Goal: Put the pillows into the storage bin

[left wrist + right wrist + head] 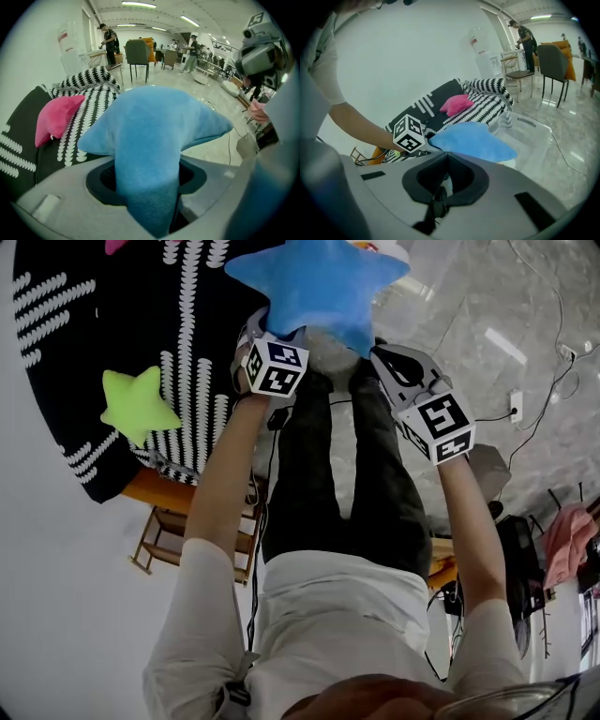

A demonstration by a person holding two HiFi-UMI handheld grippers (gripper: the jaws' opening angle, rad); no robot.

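A blue star pillow (314, 282) hangs in the air at the top of the head view. One of its arms is clamped in my left gripper (265, 334), which is shut on it. In the left gripper view that blue arm (147, 154) fills the gap between the jaws. My right gripper (392, 360) sits just right of the pillow, apart from it, its jaws together with nothing in them (443, 187). A clear storage bin (532, 133) stands on the floor beyond the pillow. A pink pillow (56, 119) and a green star pillow (139, 405) lie on the couch.
The couch has a black-and-white patterned cover (84, 343) and stands at the left by a white wall. A wooden frame (164, 540) stands under it. Cables (544, 381) run over the glossy tiled floor at right. Chairs and people (110, 40) are far off in the room.
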